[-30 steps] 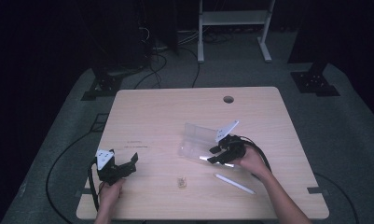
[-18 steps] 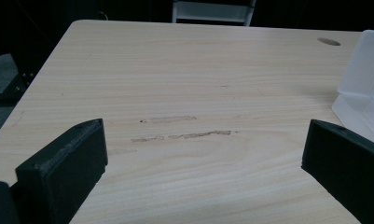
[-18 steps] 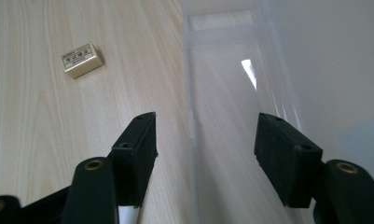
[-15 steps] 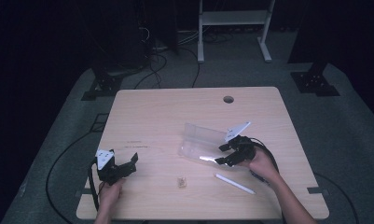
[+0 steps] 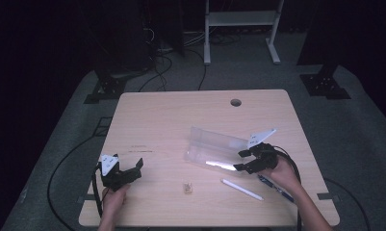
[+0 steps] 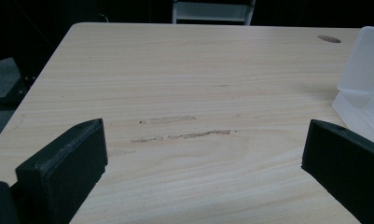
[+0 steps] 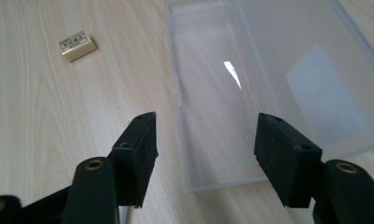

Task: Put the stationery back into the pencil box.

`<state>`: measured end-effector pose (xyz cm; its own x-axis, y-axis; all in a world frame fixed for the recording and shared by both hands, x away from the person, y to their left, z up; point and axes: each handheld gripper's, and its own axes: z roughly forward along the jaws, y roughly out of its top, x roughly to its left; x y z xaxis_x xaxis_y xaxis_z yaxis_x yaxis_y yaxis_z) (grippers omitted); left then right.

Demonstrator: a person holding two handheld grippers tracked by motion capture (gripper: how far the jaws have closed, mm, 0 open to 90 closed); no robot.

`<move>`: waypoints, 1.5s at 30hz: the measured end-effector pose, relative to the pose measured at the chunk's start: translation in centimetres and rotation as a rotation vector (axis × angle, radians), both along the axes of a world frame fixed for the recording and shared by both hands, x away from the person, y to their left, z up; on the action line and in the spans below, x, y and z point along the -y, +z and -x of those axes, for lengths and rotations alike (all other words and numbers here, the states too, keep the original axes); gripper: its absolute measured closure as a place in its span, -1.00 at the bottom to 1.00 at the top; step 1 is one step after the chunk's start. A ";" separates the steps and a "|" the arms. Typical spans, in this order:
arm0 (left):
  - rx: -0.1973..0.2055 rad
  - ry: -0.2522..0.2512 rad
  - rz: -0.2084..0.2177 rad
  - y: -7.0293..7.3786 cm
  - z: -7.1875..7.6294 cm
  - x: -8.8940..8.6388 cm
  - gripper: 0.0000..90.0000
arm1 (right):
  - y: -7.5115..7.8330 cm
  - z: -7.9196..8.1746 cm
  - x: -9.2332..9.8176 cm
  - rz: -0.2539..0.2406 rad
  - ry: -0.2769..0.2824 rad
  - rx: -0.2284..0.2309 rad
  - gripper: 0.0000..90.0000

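The clear plastic case (image 5: 214, 151) lay open on the desk (image 5: 181, 115), slightly right of centre, with its lid raised at the far edge. The right gripper (image 5: 245, 160) sat at the case's 3 o'clock end, just beside it. Its jaws had just been opening and stood released; in the right gripper view (image 7: 205, 154) the near corner of the case (image 7: 250, 93) lay between them without the pads pressing on it.

The left gripper (image 5: 128, 171) rested near the desk's 8 o'clock corner, well apart from the case. Its jaws stood wide and released over bare wood in the left gripper view (image 6: 203, 158), with the case (image 6: 362, 79) at 2 o'clock.

A small eraser (image 5: 186, 187) lay at 7 o'clock from the case. A white pen (image 5: 242, 189) lay at 5 o'clock from it, near the right hand (image 5: 284, 175). A dark pen (image 5: 277, 188) lay partly under that hand.
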<state>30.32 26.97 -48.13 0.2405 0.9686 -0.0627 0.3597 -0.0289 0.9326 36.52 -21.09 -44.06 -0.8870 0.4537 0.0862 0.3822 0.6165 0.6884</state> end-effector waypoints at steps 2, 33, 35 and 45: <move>0.001 0.002 0.001 0.0 0.0 0.0 -1.00 | 0.2 0.4 0.6 -0.005 -0.008 0.005 -0.15; -0.002 0.007 -0.009 0.0 -0.1 0.1 -1.00 | -1.2 4.3 5.5 0.019 -0.085 0.009 -0.03; -0.002 0.008 -0.008 0.0 -0.1 0.1 -1.00 | -1.4 4.6 5.9 0.023 -0.092 0.006 -0.02; -0.002 0.009 -0.008 0.0 0.0 0.1 -1.00 | -2.1 5.7 7.7 0.037 -0.126 -0.003 0.12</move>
<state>30.37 26.84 -48.13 0.2312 0.9714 -0.0548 0.3614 -0.0334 0.9318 30.85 -28.79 -46.16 -0.8226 0.5644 0.0694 0.4599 0.5886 0.6648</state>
